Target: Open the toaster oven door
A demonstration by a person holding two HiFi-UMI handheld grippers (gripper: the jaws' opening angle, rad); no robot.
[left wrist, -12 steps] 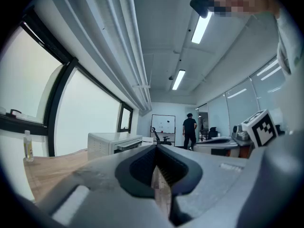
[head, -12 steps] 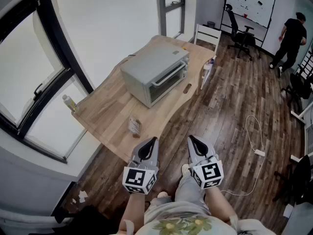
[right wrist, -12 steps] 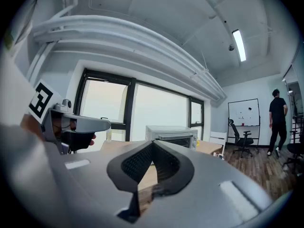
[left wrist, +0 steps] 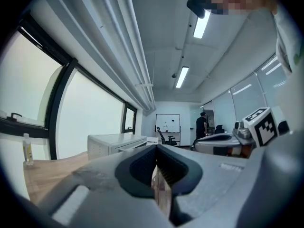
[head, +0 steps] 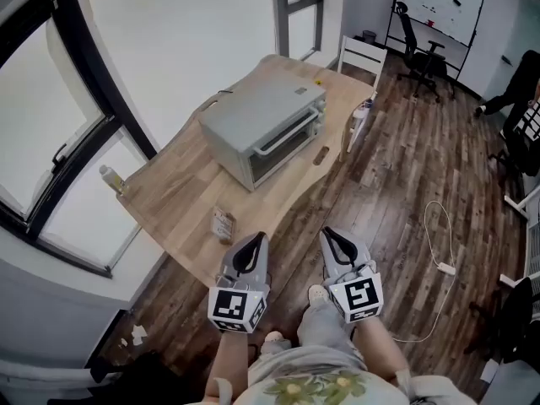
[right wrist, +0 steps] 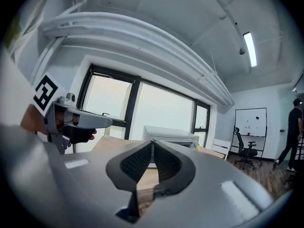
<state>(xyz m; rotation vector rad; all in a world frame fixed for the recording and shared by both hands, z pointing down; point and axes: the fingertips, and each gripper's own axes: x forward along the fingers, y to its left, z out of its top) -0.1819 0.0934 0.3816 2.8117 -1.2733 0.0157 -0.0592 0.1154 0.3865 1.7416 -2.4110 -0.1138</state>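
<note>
Your left gripper [head: 255,241] and right gripper [head: 328,236], both closed and empty, point at the toaster oven [head: 257,112] well ahead. Its door handle [head: 283,137] runs crosswise, and the door is angled toward your right.

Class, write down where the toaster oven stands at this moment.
In the head view, the toaster oven sits upper centre on the wooden table, beside the window, with a white chair beyond it.
</note>
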